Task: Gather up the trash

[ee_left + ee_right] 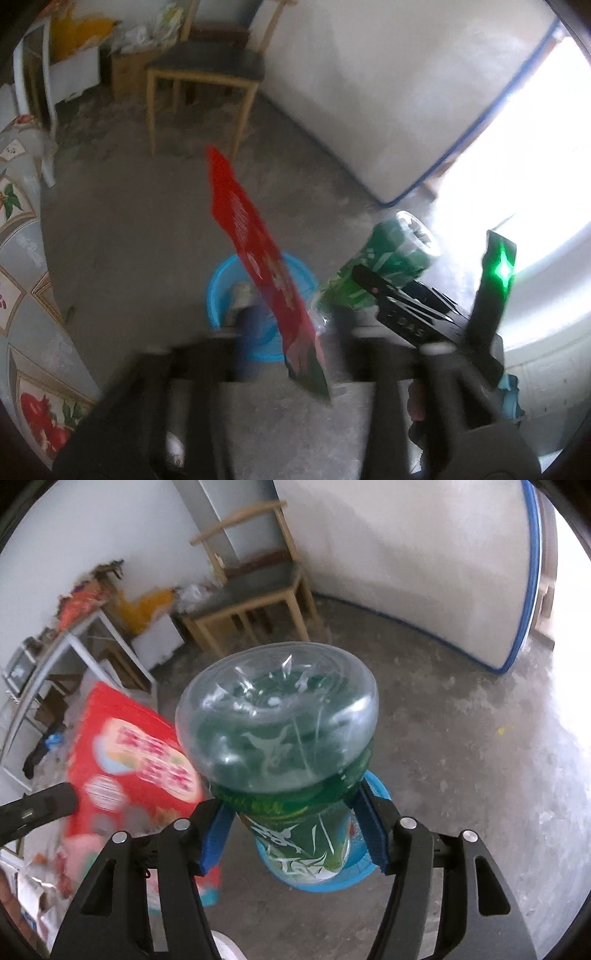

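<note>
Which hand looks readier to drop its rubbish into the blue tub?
Probably the right gripper: the green bottle between its jaws sits directly over the blue tub.

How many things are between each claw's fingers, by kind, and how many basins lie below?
Green bottle: 1
Red wrapper: 1
Blue basin: 1
Total: 3

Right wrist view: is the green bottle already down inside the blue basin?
No, the green bottle sits between the blue fingers of the right gripper, above the blue basin on the floor.
</note>
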Tool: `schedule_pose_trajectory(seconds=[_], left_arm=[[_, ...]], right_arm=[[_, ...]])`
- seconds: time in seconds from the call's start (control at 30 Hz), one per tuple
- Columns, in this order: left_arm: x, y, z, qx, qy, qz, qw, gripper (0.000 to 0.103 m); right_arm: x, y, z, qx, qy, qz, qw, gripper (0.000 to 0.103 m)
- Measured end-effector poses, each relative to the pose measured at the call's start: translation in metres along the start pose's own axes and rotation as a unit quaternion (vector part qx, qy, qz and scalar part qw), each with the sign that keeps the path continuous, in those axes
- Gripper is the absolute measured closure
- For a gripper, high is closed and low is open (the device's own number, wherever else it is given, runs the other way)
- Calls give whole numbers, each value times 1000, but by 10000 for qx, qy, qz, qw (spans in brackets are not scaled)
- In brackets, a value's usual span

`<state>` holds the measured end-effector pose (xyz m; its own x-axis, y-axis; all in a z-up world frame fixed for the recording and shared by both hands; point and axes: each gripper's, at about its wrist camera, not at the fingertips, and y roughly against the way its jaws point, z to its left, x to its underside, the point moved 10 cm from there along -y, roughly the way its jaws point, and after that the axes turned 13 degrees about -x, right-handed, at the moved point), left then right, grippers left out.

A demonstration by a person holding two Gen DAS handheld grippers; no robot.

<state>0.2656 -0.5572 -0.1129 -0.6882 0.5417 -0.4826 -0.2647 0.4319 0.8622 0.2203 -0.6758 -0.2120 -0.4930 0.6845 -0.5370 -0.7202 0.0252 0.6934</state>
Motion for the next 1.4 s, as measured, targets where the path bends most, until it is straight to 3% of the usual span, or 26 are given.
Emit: schedule_pose_trajectory(seconds=[0.07, 0.13, 0.27, 0.47, 0.77, 0.93, 1.03, 1.13, 1.3, 1.4], left_arm=[[-2, -1, 8, -247, 129, -92, 9996, 53], [4, 11, 14, -65, 224, -167, 9996, 52], [16, 45, 35, -119, 187, -432, 9988, 48], [27, 105, 64, -130, 224, -878, 9958, 46], [47, 155, 92, -121, 348, -1242, 9916, 46], [68, 193, 122, -187, 444, -1605, 9859, 45], [91, 217, 153, -400, 538, -1836, 9807, 39], [123, 237, 192, -695, 712, -1965, 9754, 35], [178, 258, 251, -1095, 1175, -1860, 9693, 34], [199, 275, 275, -1355, 1366, -1910, 9625, 34]], right_arm=[[5, -32, -23, 259, -176, 205, 9993, 35], [14, -56, -37, 336, -306, 393, 9982, 34], [35, -80, -51, 394, -395, 564, 9968, 34], [59, -68, -60, 340, -343, 569, 9972, 34], [69, -38, -48, 346, 107, 545, 9979, 34], [85, -42, -17, -101, 269, 674, 9973, 34], [116, -52, 9, -608, 271, 882, 9939, 34], [168, -72, 26, -1208, -27, 1249, 9848, 34], [263, -129, 27, -1491, -640, 1973, 9668, 34], [302, -164, 29, -1604, -954, 2247, 9564, 34]])
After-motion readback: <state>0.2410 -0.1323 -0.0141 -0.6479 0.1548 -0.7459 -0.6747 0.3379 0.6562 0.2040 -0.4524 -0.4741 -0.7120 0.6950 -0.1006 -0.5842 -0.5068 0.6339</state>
